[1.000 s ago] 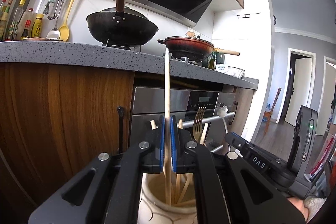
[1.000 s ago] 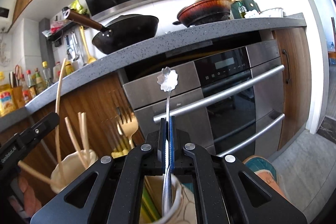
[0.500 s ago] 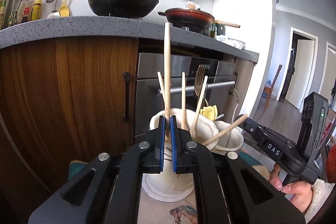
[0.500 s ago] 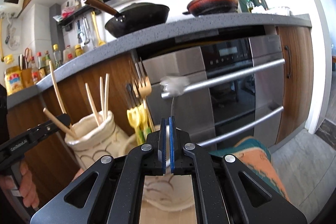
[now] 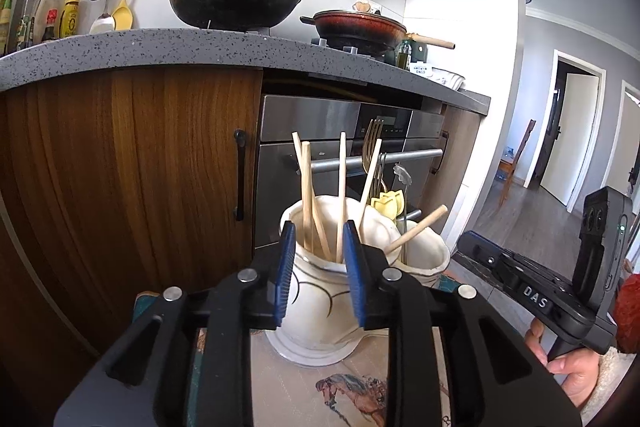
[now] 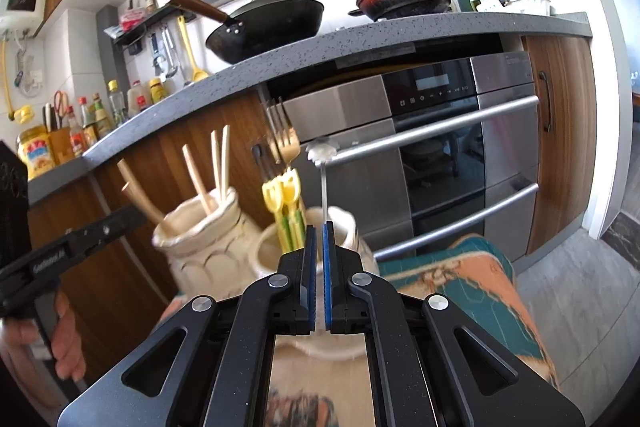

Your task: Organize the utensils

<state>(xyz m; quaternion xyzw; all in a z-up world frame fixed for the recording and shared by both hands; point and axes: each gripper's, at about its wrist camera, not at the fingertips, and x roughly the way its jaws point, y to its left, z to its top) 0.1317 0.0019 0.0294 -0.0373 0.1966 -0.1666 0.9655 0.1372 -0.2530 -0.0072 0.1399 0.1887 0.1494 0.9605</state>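
left gripper (image 5: 316,247): blue-padded jaws standing wide apart, gripping nothing, flanking the rim of the cream ceramic chopstick jar (image 5: 320,303)
right gripper (image 6: 319,247): blue pads sitting nearly together with a thin gap showing between them, nothing caught in it
chopstick jar: standing on the printed cloth-covered stool top (image 5: 352,387), near its far edge, touching or just beside the second jar; can't tell which
wooden chopsticks (image 5: 306,195): leaning upright inside the chopstick jar, one longer stick (image 5: 416,229) tilting out toward the right
second cream ceramic jar (image 6: 344,227): sitting right of the chopstick jar, just past the right gripper's tips
gold metal forks (image 6: 286,143): standing tines-up in the second jar
yellow tulip-topped utensils with green handles (image 6: 282,191): standing in the second jar, left side
silver flower-ended spoon (image 6: 323,155): standing upright in the second jar, blurred, free of the pads
background: stainless steel oven (image 6: 440,155) sitting under the grey speckled countertop (image 5: 160,47), black wok (image 5: 234,1) resting on the stove
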